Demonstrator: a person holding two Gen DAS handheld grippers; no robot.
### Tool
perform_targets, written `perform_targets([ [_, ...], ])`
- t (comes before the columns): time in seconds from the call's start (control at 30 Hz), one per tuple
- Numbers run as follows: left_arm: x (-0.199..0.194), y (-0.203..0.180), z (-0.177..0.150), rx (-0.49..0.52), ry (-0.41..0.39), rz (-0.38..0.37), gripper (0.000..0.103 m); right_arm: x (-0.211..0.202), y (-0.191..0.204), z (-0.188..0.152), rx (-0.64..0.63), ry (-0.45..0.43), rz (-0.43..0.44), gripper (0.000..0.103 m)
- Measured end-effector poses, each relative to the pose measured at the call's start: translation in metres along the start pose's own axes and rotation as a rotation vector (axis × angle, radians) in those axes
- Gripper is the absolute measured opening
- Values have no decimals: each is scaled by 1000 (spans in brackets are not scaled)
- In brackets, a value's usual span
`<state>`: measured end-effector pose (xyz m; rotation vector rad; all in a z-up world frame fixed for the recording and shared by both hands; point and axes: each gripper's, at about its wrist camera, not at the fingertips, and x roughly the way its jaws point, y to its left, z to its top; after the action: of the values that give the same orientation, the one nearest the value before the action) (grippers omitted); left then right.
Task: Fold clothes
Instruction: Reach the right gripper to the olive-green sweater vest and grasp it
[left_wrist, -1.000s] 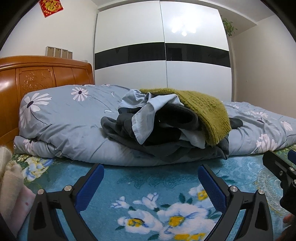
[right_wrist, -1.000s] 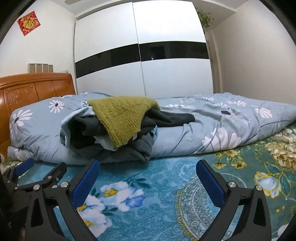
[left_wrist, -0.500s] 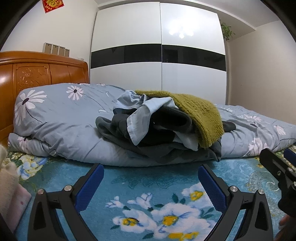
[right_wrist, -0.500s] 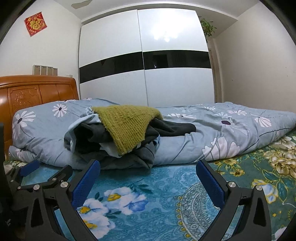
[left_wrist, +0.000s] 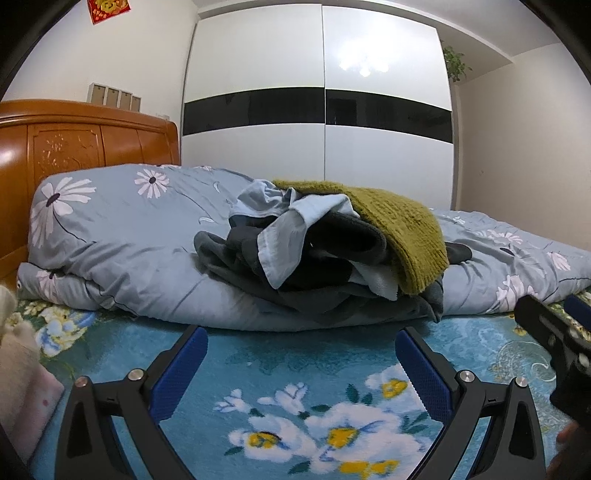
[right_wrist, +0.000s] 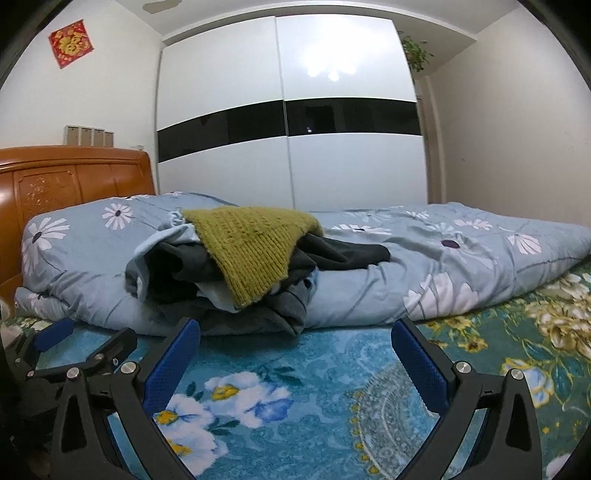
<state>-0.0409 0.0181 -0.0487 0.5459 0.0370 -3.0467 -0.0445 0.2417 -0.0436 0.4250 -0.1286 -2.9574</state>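
Both tongs lower, nearer clothes pile (left_wrist: 332, 251); left tongs (left_wrist: 301, 362), right tongs (right_wrist: 295, 354) spread, empty.

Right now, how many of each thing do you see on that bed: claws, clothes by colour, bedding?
Claws: 2, left claw and right claw, both open
Olive knit sweater: 1
Dark grey garments: count unclear, tangled
Light blue shirt: 1
Floral duvet: 1
Total: 5 plus the grey tangle

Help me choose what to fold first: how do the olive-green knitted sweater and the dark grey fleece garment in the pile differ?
The olive-green knitted sweater drapes over the top of the pile; the dark grey fleece garment lies crumpled at the bottom. The sweater is coarsely ribbed, the fleece smooth. Both rest unfolded on the floral quilt.
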Motion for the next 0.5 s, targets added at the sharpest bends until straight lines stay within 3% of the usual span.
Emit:
perform_targets([
  [0.2, -13, 18, 8, -13, -69, 60, 103, 33, 5, 36, 8, 37, 161, 103],
  [0.37, -12, 35, 11, -49, -47, 52, 103, 86, 39, 73, -152, 126, 154, 103],
  [0.5, -11, 37, 10, -2, -30, 105, 103, 130, 77, 98, -277, 196, 140, 103],
])
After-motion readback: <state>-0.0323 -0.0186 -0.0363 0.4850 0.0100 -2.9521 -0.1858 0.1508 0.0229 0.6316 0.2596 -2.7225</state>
